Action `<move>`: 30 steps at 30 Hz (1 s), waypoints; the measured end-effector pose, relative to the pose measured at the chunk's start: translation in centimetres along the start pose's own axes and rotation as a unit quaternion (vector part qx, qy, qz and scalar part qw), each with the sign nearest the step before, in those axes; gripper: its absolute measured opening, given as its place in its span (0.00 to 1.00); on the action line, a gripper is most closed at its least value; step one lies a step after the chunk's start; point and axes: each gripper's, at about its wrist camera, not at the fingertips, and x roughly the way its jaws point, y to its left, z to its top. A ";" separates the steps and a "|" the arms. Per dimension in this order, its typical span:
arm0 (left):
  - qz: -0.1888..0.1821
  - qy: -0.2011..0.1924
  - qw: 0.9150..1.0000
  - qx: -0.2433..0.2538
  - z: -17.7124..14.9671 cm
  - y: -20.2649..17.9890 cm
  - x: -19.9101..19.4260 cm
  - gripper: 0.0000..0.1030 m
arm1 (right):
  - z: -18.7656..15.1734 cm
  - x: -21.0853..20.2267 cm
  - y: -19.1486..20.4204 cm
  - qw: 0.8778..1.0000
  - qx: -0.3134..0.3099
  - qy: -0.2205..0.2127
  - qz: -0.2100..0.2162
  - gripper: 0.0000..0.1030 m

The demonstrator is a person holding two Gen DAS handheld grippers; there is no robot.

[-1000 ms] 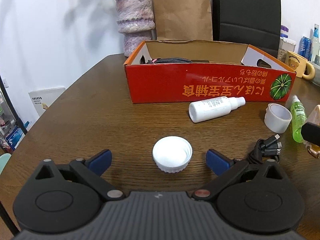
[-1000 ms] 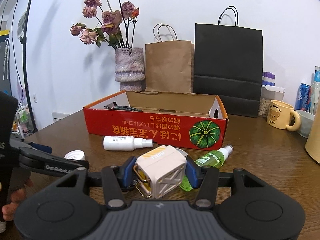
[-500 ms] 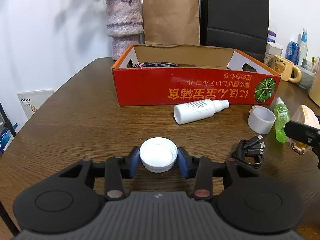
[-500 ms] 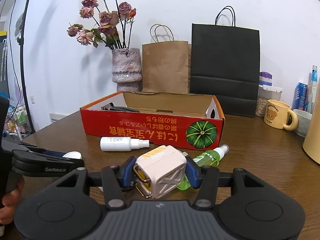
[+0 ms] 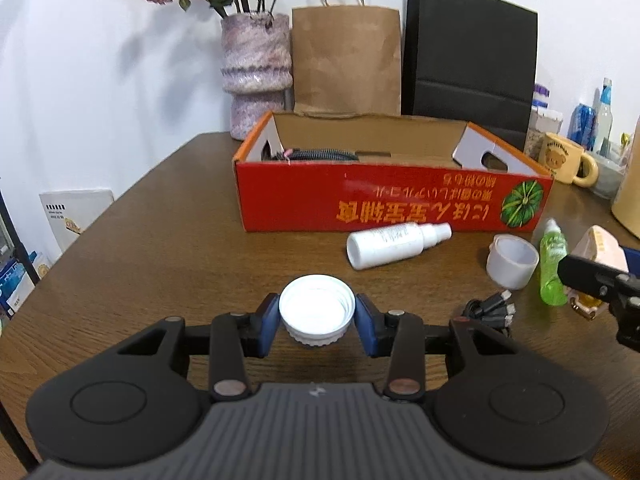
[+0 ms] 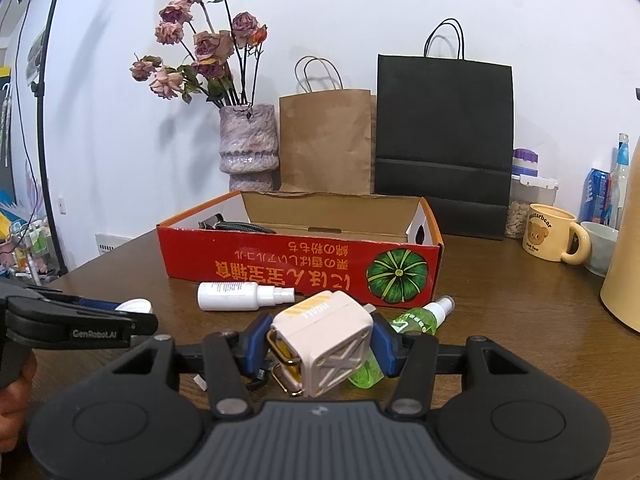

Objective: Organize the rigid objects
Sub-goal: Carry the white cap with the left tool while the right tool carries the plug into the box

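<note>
My left gripper (image 5: 317,318) is shut on a white screw cap (image 5: 317,305), held above the brown table (image 5: 160,264). My right gripper (image 6: 320,338) is shut on a cream cube-shaped charger (image 6: 326,340) with a gold clip, also held above the table. An open red cardboard box (image 5: 384,200) stands ahead of both; a dark braided cable (image 5: 316,155) lies in its left end. The box also shows in the right wrist view (image 6: 280,268). The right gripper with the charger shows at the right edge of the left wrist view (image 5: 600,276).
On the table before the box lie a white spray bottle (image 5: 394,240), a white tape roll (image 5: 512,260), a green spray bottle (image 5: 553,268) and a black cable bundle (image 5: 490,312). A vase (image 5: 256,76), paper bags (image 5: 346,60) and a bear mug (image 5: 564,158) stand behind.
My left gripper closed on the white cap and lifted it off the table. My right gripper rose a little with the charger still in it.
</note>
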 end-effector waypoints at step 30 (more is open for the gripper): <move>-0.016 -0.107 0.993 -0.042 10.7 -3.1 -0.2 0.40 | 8.6 3.8 -1.1 0.997 0.017 -0.070 -0.016 0.50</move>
